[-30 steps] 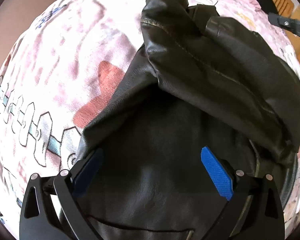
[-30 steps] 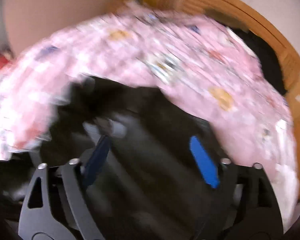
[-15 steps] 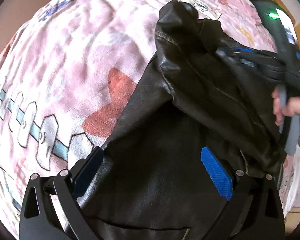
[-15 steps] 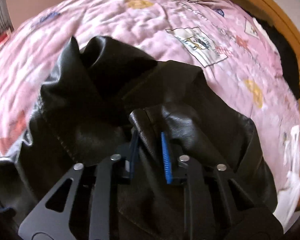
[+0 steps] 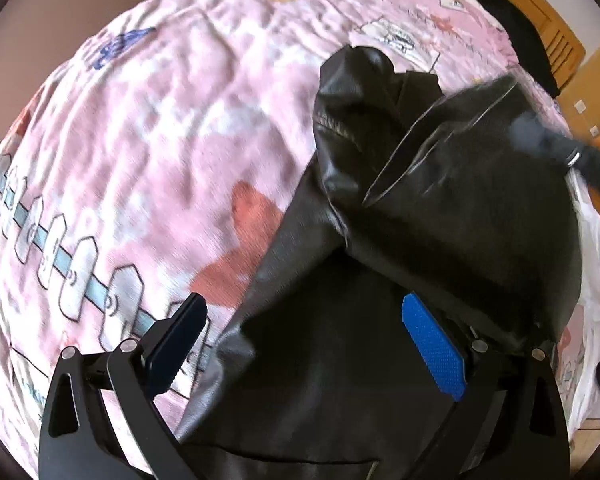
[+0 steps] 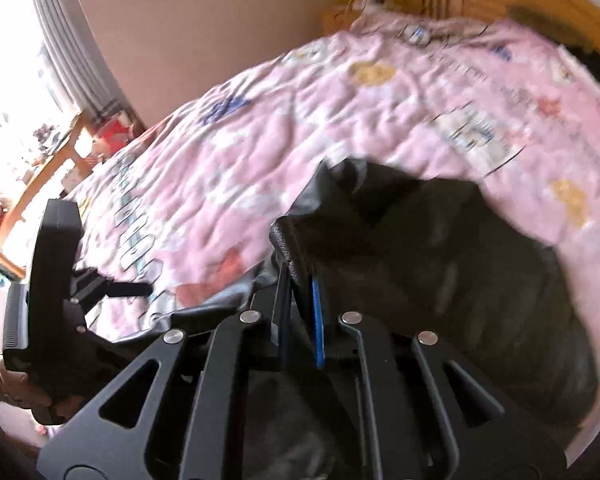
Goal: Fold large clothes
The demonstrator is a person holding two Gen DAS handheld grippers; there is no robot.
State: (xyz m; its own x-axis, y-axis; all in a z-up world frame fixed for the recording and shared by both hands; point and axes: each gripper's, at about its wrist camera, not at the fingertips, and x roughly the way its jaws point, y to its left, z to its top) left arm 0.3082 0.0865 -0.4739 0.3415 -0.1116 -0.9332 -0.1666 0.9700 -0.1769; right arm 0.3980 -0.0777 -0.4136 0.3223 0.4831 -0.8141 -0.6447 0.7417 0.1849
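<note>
Your right gripper (image 6: 300, 280): jaws narrow, clamped on fold of black leather jacket (image 5: 440, 200), directly ahead of fingertips. Your left gripper (image 5: 304, 344): jaws wide, empty, jacket body between and below fingers. Jacket lies on pink bedspread (image 5: 160, 140). Carry gripped panel across in one smooth arc; lower left fingers to pin body, preventing slide.
</note>
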